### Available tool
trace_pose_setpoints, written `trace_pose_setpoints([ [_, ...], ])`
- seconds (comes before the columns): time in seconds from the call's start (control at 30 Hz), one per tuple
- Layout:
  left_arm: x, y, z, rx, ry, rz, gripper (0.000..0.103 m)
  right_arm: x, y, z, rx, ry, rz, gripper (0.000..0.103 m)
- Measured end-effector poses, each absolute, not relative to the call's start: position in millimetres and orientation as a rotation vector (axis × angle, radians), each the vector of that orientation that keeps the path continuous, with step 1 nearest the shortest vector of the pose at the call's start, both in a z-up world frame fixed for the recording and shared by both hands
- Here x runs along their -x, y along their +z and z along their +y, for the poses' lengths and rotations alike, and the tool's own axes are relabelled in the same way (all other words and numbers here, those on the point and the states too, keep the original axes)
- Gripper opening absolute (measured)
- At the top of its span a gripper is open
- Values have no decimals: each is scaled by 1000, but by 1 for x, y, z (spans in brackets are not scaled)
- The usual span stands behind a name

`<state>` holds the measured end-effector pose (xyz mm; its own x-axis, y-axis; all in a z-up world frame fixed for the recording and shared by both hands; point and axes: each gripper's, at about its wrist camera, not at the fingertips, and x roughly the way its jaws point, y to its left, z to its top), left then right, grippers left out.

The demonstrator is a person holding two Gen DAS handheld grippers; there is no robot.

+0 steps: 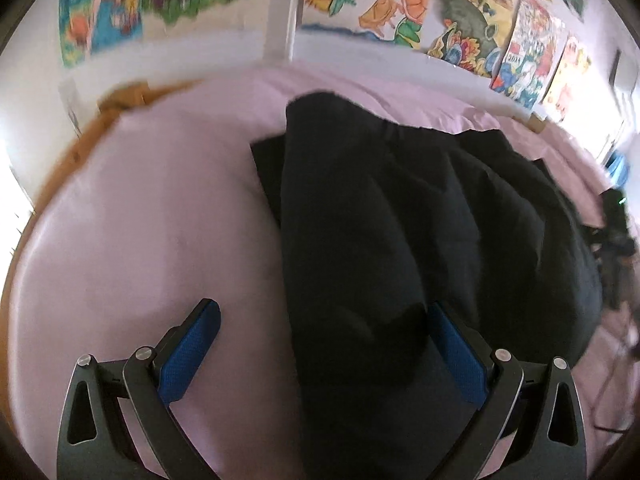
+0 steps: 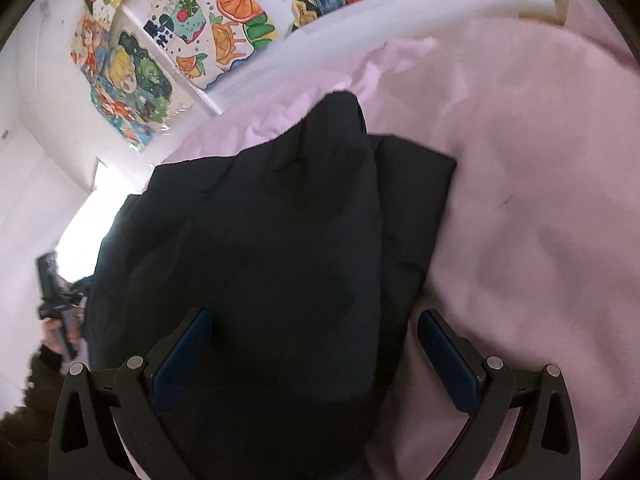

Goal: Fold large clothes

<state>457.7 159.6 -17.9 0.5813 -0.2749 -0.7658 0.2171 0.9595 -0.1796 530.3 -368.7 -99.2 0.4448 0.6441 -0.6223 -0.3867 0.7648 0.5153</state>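
Smooth the large black soft-fabric garment [image 1: 400, 220] flat on the pale pink bedsheet [image 1: 140, 220] before you pinch an edge. It lies rumpled and partly doubled, filling mid-frame. Your left gripper [image 1: 324, 344] and right gripper [image 2: 314, 344] both gape, holding nothing.

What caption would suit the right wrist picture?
Open right gripper poised over a dark garment on a pink bedsheet.

No legible text anywhere; wall posters [image 1: 532, 46] carry marks resembling lettering, too blurred to read; no labels, brands.
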Motion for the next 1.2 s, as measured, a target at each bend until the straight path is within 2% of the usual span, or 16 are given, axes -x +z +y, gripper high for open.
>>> trace_pose_setpoints([
  [0.53, -479, -34, 169, 111, -608, 1021, 101, -539, -128, -373, -327, 840, 995, 103],
  [0.87, -499, -53, 148, 58, -781, 1130, 102, -543, -137, -362, -381, 938, 1025, 103],
  [1.2, -489, -50, 155, -2, -745, 1094, 102, -541, -145, -358, -357, 909, 1020, 103],
])
